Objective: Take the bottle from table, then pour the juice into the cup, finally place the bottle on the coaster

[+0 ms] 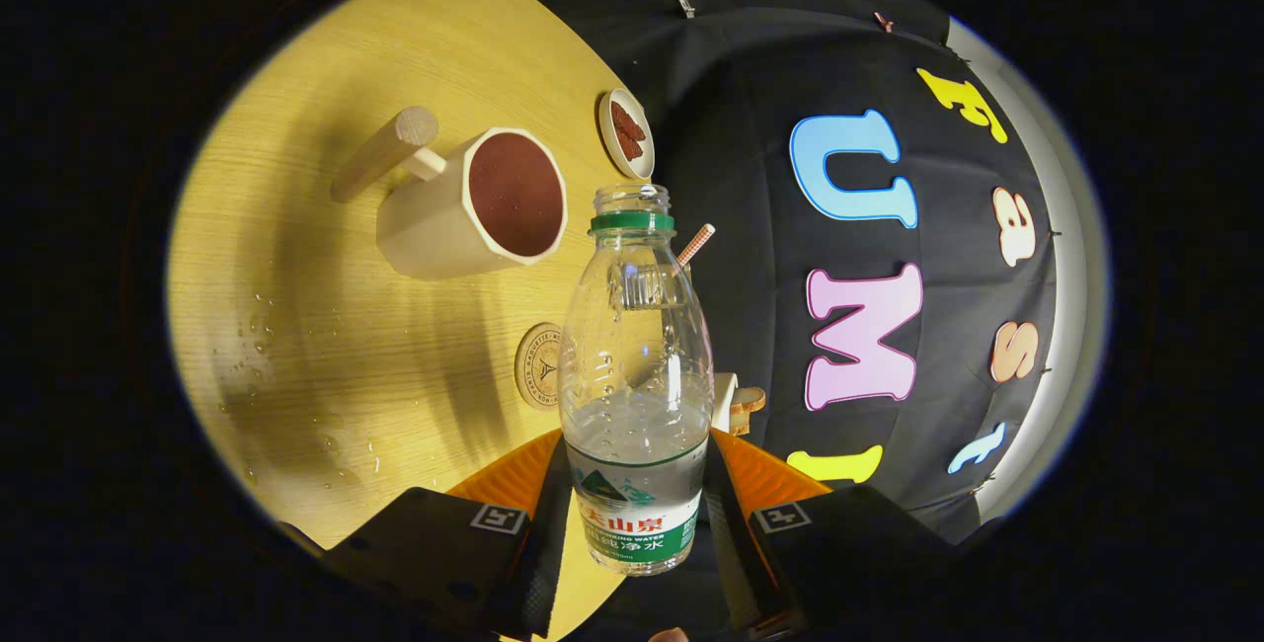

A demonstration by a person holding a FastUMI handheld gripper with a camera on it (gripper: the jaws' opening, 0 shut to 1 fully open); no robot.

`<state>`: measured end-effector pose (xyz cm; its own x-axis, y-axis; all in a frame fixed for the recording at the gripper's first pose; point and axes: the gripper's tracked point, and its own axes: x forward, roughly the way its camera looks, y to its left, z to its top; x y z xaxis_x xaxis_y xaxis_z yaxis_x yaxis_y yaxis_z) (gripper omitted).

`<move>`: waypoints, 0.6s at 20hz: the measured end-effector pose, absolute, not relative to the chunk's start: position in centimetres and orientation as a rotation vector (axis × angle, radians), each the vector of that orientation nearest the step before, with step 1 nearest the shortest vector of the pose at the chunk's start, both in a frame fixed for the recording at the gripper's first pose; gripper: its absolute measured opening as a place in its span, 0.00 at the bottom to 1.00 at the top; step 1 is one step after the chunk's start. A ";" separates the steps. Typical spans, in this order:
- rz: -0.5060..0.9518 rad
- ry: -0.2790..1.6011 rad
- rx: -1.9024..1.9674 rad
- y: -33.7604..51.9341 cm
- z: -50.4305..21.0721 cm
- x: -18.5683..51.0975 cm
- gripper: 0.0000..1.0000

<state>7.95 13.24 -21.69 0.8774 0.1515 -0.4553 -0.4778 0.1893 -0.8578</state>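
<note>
One clear plastic water bottle (637,365) stands between the two fingers of the gripper (637,484), and both press on its labelled lower part, so the jaws are clenched on it. The bottle has no cap; a green ring circles its open neck, its walls are smooth and rounded, and clear liquid fills roughly the lower third, with droplets clinging inside above the waterline. Beyond the fingers and off to one side of the bottle sits one cup (474,207), a pale, matte, faceted mug with an eight-sided rim, a thick cylindrical wooden handle and a dark reddish-brown interior. One round coaster (539,365), wood-toned with a printed ring pattern, lies just beside the bottle's midsection, partly hidden behind it. Further beyond, past the cup, rests one small oval dish (626,133) holding reddish-brown pieces. One striped straw (695,244) pokes out behind the bottle's shoulder. All rest on a light wood-grain table (326,326) flecked with several water drops.
</note>
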 end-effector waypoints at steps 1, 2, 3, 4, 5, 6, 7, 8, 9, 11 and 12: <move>0.447 0.296 -1.320 13.0 -21.7 8.2 0.68; 0.442 0.297 -1.330 12.9 -21.6 8.3 0.68; 0.440 0.299 -1.342 12.8 -21.4 8.5 0.68; 0.441 0.298 -1.356 12.8 -21.2 8.6 0.68; 0.444 0.293 -1.368 12.8 -21.1 8.9 0.68; 0.447 0.286 -1.381 12.8 -21.0 9.0 0.68; 0.448 0.280 -1.394 12.8 -20.8 9.0 0.68; 0.448 0.279 -1.405 12.7 -20.7 9.2 0.68; 0.448 0.277 -1.412 12.8 -20.7 9.3 0.68; 0.448 0.272 -1.423 12.8 -20.5 9.3 0.68; 0.449 0.270 -1.432 12.8 -20.5 9.3 0.68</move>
<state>9.30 12.79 -20.48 0.8873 0.1358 -0.4408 -0.4529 0.0755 -0.8884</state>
